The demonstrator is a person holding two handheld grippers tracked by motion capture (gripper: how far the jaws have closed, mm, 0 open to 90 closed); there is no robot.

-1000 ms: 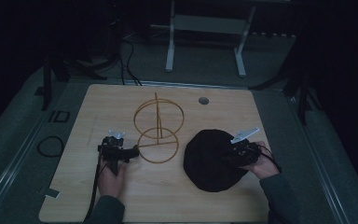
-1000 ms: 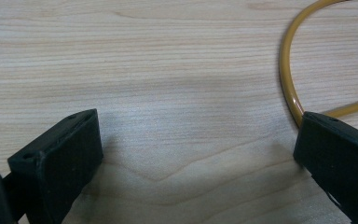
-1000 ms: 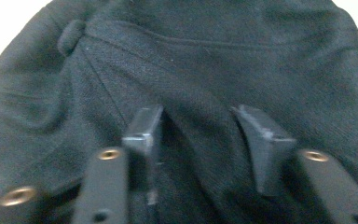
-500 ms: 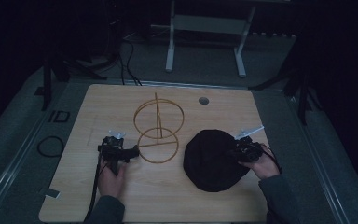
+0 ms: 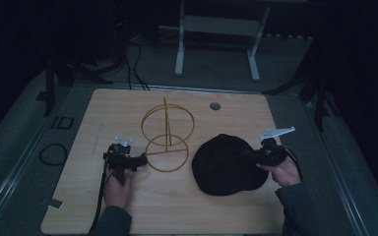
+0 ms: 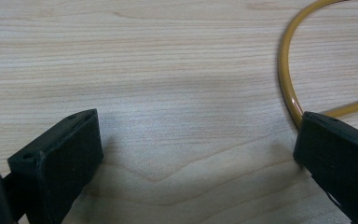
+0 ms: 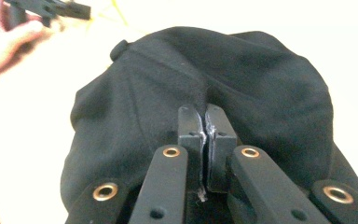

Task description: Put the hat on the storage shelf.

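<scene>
Black cap (image 7: 242,84), soft and rumpled, pinched at its crown by the closed right gripper (image 7: 207,130).

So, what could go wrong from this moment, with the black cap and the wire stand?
1. The right hand-held gripper is shut on a small fold of the black cap, so the fabric might slip out when lifted.
2. The left hand-held gripper is open beside the base ring of the wire stand, not around it; the light stand could slide or tip when the cap comes.

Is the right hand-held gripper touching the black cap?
Touching. The right gripper view shows the right hand-held gripper with jaws shut, pinching the black cap fabric.
</scene>
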